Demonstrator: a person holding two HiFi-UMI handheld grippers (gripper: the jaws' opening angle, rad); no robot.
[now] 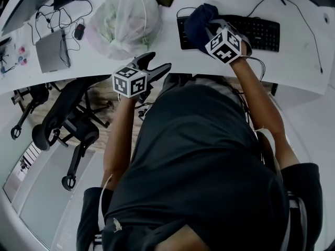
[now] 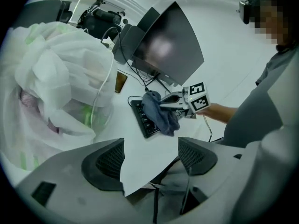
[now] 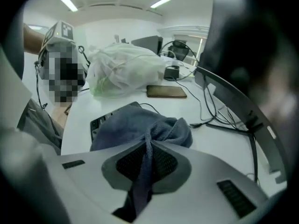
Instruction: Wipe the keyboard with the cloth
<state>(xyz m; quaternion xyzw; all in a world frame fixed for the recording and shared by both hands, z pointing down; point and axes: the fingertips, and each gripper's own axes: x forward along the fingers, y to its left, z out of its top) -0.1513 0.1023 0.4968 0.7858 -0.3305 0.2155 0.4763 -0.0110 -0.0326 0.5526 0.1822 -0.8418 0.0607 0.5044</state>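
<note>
Cloth (image 3: pixel 140 125), pinched between the right gripper's (image 3: pixel 147 161) jaws, lies bunched on the keyboard's (image 1: pixel 261 33) left end near the desk's (image 1: pixel 293 67) front edge for wiping; the left gripper (image 2: pixel 150 158) hovers, jaws spread, empty.

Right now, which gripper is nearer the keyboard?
Right. The right gripper, shut on the cloth, is over one end of the keyboard. The left gripper is open at the desk edge, clear of it.
</note>
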